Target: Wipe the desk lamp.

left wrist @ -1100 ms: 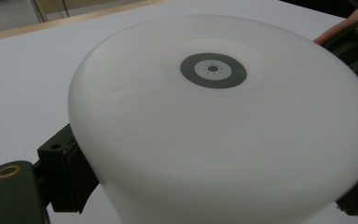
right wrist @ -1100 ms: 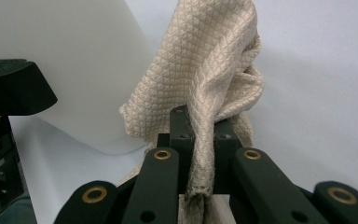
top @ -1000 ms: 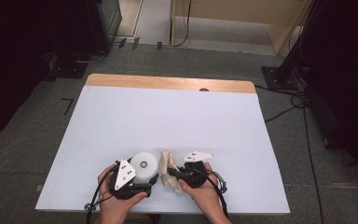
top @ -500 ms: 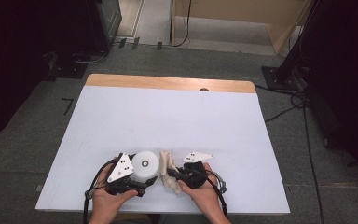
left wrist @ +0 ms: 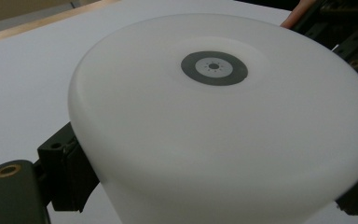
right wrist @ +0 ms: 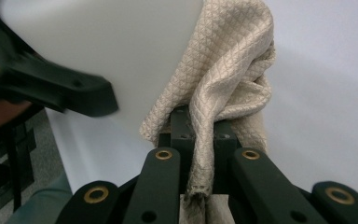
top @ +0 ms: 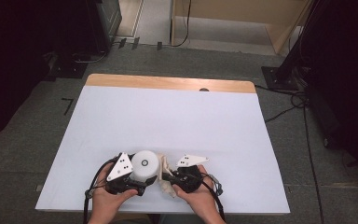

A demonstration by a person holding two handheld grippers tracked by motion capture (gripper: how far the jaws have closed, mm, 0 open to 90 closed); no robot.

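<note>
Bowl (top: 145,164) upside down at near edge of table (top: 177,116), white, base ring facing up, gripped across its sides by left gripper (top: 137,183). Jaws seen on either flank of bowl (left wrist: 223,135) in left gripper view, pressed against the wall. Cloth (top: 165,175) just right of bowl, touching its side. Right gripper (top: 168,177) pinched tight on a fold of cloth (right wrist: 223,79); jaws pressed together with fabric between, the rest bunched up against the bowl wall in right gripper view.

Judged step: wiping outside of bowl while holding it steady.

Handling, bowl: looks like smooth plastic or glazed ware, stiff, likely light, likely slippery under hard pads. Curved, flaring wall, so could squirm out if squeezed off-centre. Best taken across the widest part, jaws opposite each other, as now.

Handling, cloth: waffle-weave, soft, limp, no shape of its own. Safe to pinch hard. Best held by a thick fold, leaving a loose wad ahead of the jaws as the wiping face. Risk: thin edge slipping out under drag.
</note>
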